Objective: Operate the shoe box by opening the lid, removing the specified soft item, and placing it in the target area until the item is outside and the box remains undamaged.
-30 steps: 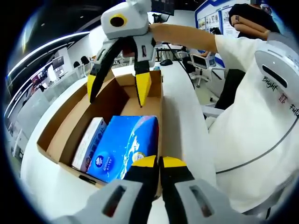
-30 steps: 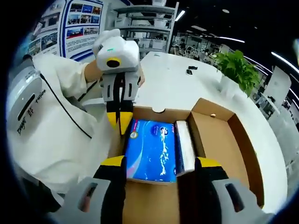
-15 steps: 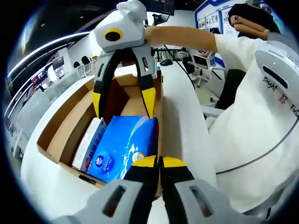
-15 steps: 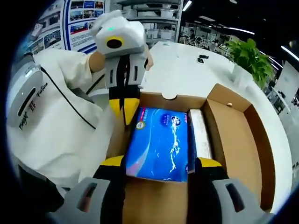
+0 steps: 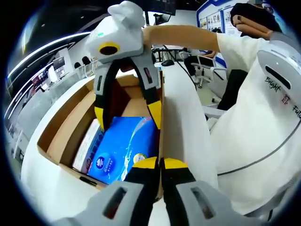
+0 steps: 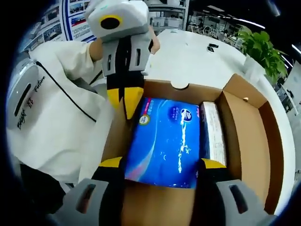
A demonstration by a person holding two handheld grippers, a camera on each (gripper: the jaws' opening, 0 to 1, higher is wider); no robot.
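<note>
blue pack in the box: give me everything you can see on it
The blue pack is a soft-looking, glossy, flat rectangular packet, printed with white swirl graphics, a round logo and a small yellow-ringed badge. It lies flat inside the open cardboard box, against one side wall, with a white pack alongside. The right hand-held gripper is open, its jaws straddling the pack's near end. The left hand-held gripper, shut, sits at its far corner on the box wall.

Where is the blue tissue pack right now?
In both views the blue tissue pack lies inside the open shoe box, between the right gripper fingers, beside a white pack.
</note>
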